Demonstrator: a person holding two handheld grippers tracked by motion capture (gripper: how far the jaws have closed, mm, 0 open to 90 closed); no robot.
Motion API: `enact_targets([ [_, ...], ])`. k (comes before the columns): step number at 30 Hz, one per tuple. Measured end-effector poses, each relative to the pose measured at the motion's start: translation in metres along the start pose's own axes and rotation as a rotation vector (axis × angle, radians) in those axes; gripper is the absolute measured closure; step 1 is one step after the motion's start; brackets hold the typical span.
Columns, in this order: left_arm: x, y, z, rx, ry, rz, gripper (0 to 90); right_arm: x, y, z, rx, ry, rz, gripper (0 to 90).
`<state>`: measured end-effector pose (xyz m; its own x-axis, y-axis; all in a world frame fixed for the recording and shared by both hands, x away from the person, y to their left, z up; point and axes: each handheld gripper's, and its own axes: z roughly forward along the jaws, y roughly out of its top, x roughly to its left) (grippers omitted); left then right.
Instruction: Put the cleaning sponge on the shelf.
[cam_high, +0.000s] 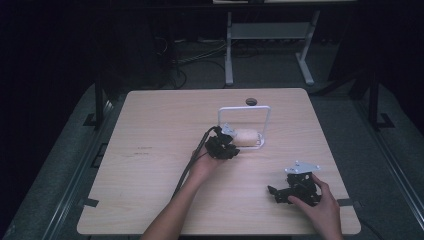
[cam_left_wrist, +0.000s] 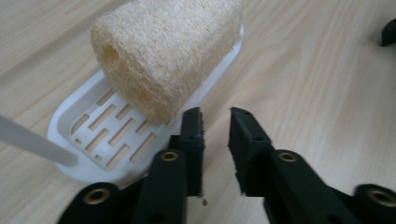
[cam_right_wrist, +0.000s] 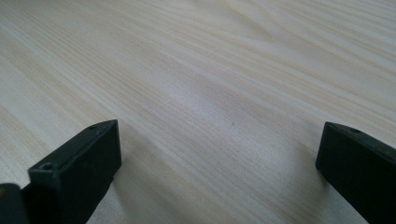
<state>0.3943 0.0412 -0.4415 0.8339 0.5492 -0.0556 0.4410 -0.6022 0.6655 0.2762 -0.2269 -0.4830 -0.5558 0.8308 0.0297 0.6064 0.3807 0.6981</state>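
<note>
Two tools sit over the wooden table from above: the left tool just beside a loofah lying on a white slotted tray, the right tool well apart near the front edge. Along the left tool, its jaws stand slightly apart and empty, just short of the loofah and tray. Along the right tool, its jaws are spread wide over bare table.

loofah rough fibrous | tray smooth plastic | table matt wood

Overhead camera overlooks the table; claw cameras skim it closely.
</note>
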Motion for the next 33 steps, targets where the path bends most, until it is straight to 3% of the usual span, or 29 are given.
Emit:
enact_targets([
  [5,-0.002,-0.006,-0.010,-0.010,0.013,-0.007,48.7,0.000,0.000,0.000,0.000,0.000,0.000,0.0],
  [15,-0.003,-0.025,-0.025,0.001,0.021,0.022,24.1,0.000,0.000,0.000,0.000,0.000,0.000,0.0],
  [21,-0.002,-0.035,-0.036,-0.020,0.026,0.033,17.8,0.000,0.000,0.000,0.001,0.000,0.003,0.0],
  [33,-0.003,-0.067,-0.072,-0.047,0.040,0.047,17.4,0.000,0.000,0.000,0.000,0.000,0.001,0.0],
])
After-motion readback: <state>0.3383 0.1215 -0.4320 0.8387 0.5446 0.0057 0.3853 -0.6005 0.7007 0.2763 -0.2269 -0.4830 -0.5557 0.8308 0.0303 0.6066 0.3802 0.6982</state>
